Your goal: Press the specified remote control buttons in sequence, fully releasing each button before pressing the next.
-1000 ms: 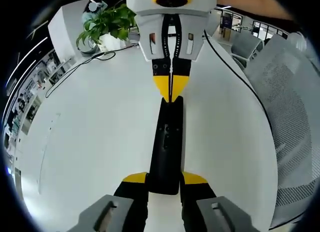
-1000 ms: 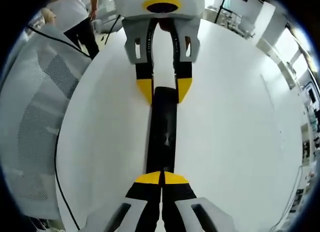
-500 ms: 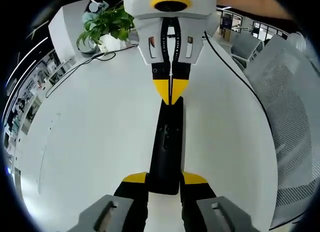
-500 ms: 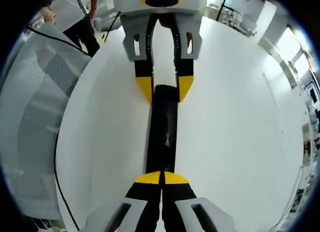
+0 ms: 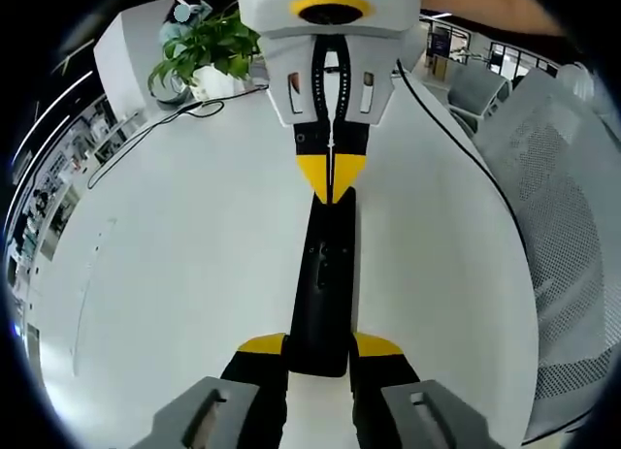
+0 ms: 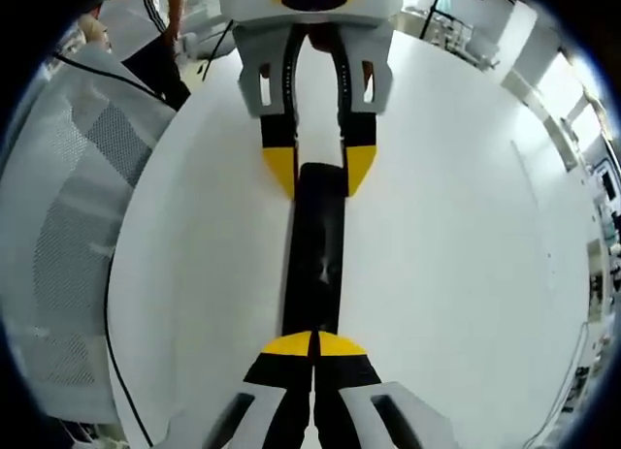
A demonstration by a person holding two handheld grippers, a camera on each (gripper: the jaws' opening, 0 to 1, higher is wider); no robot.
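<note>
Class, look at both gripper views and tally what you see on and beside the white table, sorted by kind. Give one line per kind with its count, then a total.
Remote control: 1
Grippers, left and right: 2
Potted plant: 1
Black cable: 1
Mesh chair: 1
Total: 6

Cams face each other, close over shared remote (image 5: pixel 325 284), table (image 5: pixel 175 274).
</note>
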